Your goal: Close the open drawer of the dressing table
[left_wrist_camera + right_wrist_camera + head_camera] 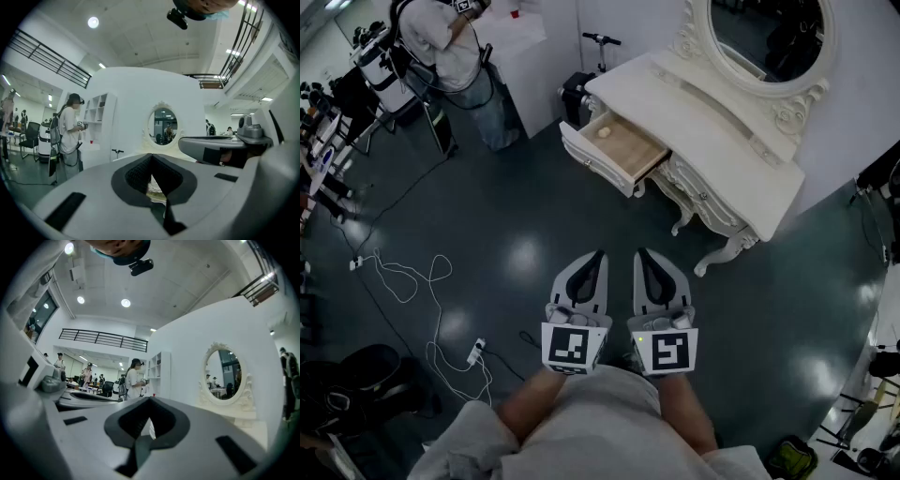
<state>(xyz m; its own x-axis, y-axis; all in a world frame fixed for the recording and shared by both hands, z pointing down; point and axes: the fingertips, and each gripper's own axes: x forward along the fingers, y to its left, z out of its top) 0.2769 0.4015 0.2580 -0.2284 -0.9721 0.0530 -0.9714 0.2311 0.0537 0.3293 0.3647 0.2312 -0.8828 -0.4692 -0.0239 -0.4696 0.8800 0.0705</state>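
Note:
A white ornate dressing table (pixel 727 141) with an oval mirror (pixel 766 37) stands at the upper right of the head view. Its left drawer (pixel 619 150) is pulled out toward me, showing a wooden bottom with a small pale object (pixel 604 132) inside. My left gripper (pixel 592 258) and right gripper (pixel 644 256) are held side by side well short of the drawer, both shut with nothing between the jaws. The mirror (pixel 163 124) shows ahead in the left gripper view, and the mirror (pixel 224 376) is at the right of the right gripper view.
A person (pixel 455 47) in a white shirt stands at the upper left beside a white shelf unit (pixel 101 110). A white cable with a power strip (pixel 475 352) trails over the dark floor at the left. A scooter (pixel 600 42) leans behind the table.

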